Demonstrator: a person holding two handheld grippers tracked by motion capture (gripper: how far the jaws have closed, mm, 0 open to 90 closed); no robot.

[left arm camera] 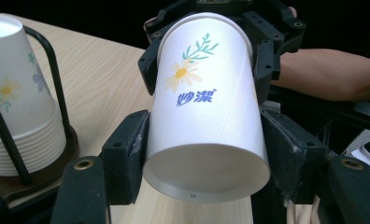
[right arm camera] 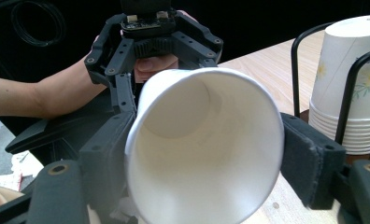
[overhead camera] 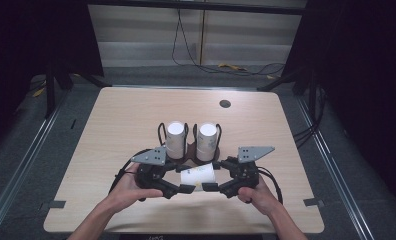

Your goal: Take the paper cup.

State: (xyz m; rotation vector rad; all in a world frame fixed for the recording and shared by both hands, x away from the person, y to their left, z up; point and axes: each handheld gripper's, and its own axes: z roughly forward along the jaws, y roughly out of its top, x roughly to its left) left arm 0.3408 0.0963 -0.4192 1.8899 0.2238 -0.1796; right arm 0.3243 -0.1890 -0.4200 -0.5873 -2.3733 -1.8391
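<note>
Daisy-print paper cup [overhead camera: 198, 175] lies sideways above the table [overhead camera: 121, 115], held between both grippers at 6 o'clock from the wire cup holder [overhead camera: 162, 131]. Left gripper [overhead camera: 188, 188] is clamped on its base end; right gripper [overhead camera: 209, 187] has its pads against the open rim end. Cup interior empty. Holder carries two upside-down stacks of paper cups [overhead camera: 176, 137], side by side.

Just beyond the grippers, two stacks of paper cups [overhead camera: 191, 140] in a black wire rack [overhead camera: 188, 156] block the middle of the table [overhead camera: 116, 115]. The far edge, both far corners and the left and right edges lie open (a small round hole [overhead camera: 225, 104] sits near the far edge).
</note>
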